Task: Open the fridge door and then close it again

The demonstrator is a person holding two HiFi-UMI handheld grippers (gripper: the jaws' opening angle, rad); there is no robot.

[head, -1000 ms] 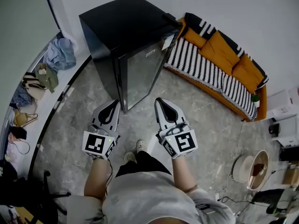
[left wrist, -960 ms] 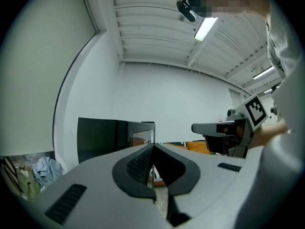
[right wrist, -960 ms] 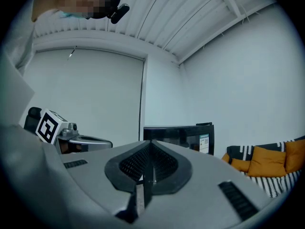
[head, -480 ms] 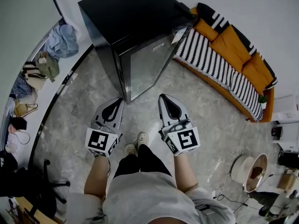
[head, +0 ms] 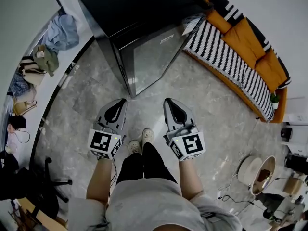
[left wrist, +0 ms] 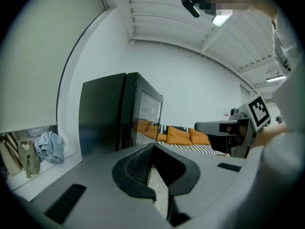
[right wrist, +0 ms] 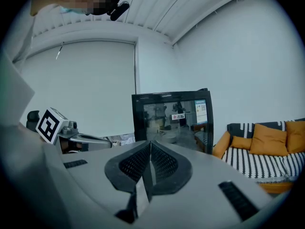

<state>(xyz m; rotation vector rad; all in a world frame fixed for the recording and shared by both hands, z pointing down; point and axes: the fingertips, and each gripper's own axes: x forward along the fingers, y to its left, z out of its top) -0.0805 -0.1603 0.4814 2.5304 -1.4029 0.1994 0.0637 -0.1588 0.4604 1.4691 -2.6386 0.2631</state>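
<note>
Head view: fridge door [head: 154, 57] closed; left gripper [head: 119, 103], right gripper [head: 169, 104] pinched shut, empty, well short. Close in, part jaws, hook door edge.

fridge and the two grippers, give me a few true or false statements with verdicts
1. The fridge door is closed. True.
2. The left gripper grips the fridge door. False: it is held apart from the fridge, with its jaws together on nothing.
3. The right gripper has its jaws together with nothing between them. True.
4. In the head view the sofa stands left of the fridge. False: it stands to the fridge's right.
</note>
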